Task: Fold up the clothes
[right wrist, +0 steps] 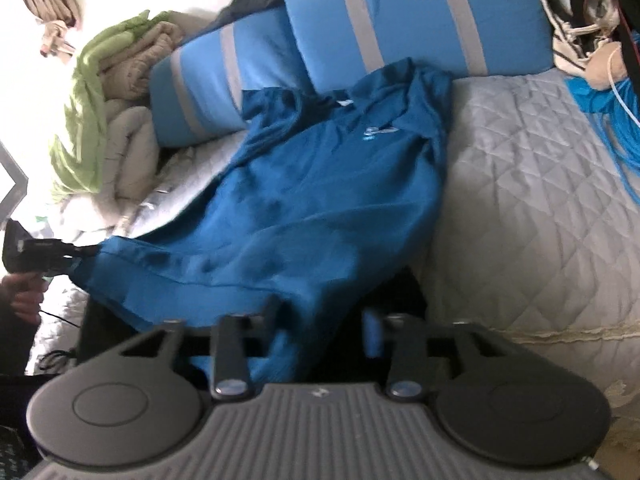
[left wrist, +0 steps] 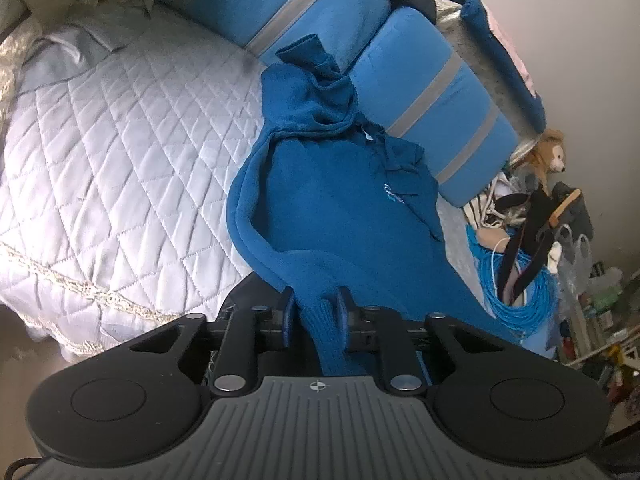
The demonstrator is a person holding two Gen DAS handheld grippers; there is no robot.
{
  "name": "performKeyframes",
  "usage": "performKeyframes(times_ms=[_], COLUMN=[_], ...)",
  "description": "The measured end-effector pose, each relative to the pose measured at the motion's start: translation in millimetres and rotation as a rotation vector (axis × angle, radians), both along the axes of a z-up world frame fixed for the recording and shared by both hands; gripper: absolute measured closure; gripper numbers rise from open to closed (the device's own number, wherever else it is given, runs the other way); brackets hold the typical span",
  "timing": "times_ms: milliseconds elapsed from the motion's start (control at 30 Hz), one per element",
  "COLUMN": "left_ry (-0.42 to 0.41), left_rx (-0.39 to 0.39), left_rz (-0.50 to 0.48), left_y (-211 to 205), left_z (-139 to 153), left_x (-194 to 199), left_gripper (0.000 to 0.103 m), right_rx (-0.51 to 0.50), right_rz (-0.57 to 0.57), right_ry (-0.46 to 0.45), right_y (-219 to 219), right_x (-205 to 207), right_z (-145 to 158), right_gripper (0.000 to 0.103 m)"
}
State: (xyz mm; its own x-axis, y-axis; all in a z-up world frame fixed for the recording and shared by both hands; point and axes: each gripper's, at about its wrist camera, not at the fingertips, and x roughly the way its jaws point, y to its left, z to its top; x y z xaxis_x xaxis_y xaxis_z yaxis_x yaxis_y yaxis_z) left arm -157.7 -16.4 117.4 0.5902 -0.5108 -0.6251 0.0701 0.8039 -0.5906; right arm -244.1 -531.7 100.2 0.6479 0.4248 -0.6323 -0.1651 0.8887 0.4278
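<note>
Ahead of both your jaws the bed [left wrist: 120, 128] carries the blue sweatshirt [left wrist: 340, 208] spread unfolded, every fold left to make, its hem clamped in your left gripper [left wrist: 314, 308], bunched between your right gripper's [right wrist: 320, 320] wide-set jaws

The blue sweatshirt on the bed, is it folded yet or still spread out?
Spread out: the blue sweatshirt lies open and rumpled across the bed.

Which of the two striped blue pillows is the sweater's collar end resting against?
The pillow nearer the cluttered side: the blue sweater has its collar and logo shoulder against it. The other pillow, by the green blanket, meets only a sleeve.
</note>
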Motion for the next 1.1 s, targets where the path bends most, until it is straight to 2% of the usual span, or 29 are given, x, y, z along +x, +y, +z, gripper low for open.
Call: performKeyframes(times_ms=[100,167,367,700,800,867,1000,1100], left_ry=[-0.030,-0.072,-0.204,-0.302,-0.289,-0.251,-0.108,-0.026], left_rx=[0.027,0.019,-0.001,0.025,0.031,0.046,0.041,0.117], left_rz=[0.000,0.017,0.060,0.052,0.061,0.054,0.065,0.075], left_y=[-4,-2,3,-1,1,2,5,-2], left_z=[7,14,47,87,89,81,43,18], left_x=[-5,-11,-34,-74,-85,-88,-84,-77], left_gripper=[0.089,0.090,0.091,0.091,0.091,0.091,0.091,0.091], right_rx=[-0.023,-0.027,-0.002,0.040,0.051,0.055,0.058,0.062], right_rz=[0.000,-0.009,-0.040,-0.015,-0.001,0.009,0.000,-0.006], right_ry=[-0.038,-0.079,-0.182,-0.252,-0.234,-0.215,-0.109,-0.029], right_y=[4,2,-10,-13,-13,-12,-11,-11], right_x=[-4,-7,-14,-43,-54,-61,-62,-56], right_z=[7,16,43,76,77,76,51,29], right_gripper=[0.088,0.089,0.090,0.091,0.091,0.091,0.091,0.091])
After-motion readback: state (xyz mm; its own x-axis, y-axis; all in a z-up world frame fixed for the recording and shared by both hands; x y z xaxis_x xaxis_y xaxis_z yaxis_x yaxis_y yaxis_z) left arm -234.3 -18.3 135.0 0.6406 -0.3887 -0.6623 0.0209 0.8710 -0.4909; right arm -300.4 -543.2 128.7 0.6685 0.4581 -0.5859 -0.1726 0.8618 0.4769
